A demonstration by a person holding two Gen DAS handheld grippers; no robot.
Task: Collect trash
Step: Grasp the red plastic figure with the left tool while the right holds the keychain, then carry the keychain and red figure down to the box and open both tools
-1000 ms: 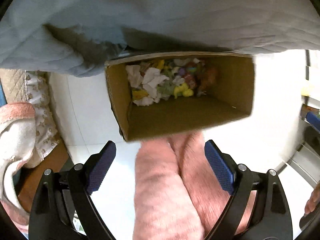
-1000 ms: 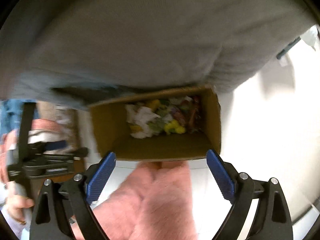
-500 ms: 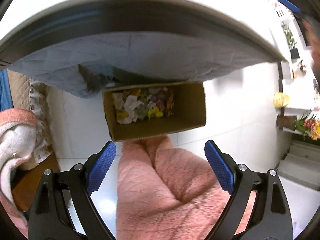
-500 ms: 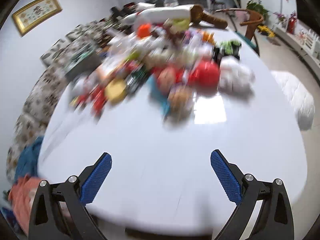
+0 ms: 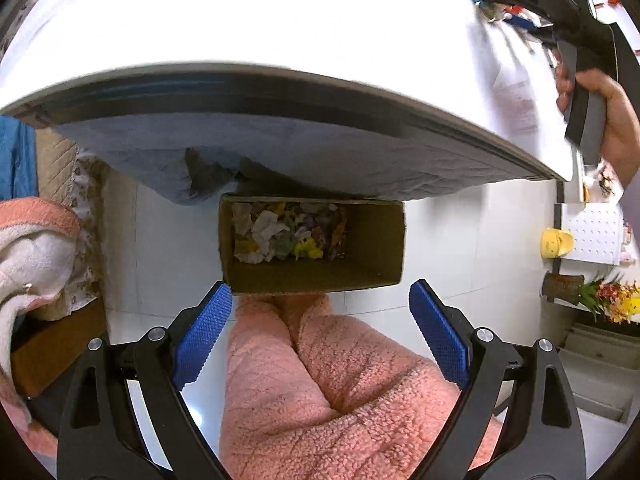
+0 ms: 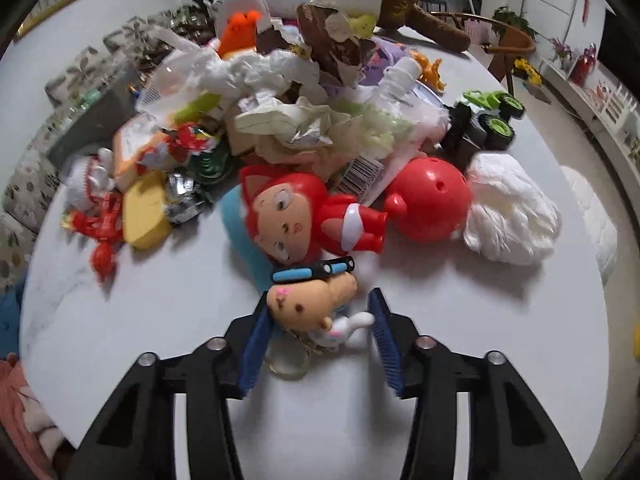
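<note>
Peach-coloured plastic, a small bear-headed keychain figure (image 6: 310,304) lies on the white round table (image 6: 160,320), at the near edge of a heap of toys and crumpled paper (image 6: 280,120). My right gripper (image 6: 320,334) brackets it, blue pads either side, seemingly touching but not clearly clamped. It looks light, hard and slick; I would pinch the head, not the loose ring. My left gripper (image 5: 320,344) gapes empty above the brown cardboard box (image 5: 312,284) of scraps on the floor.
</note>
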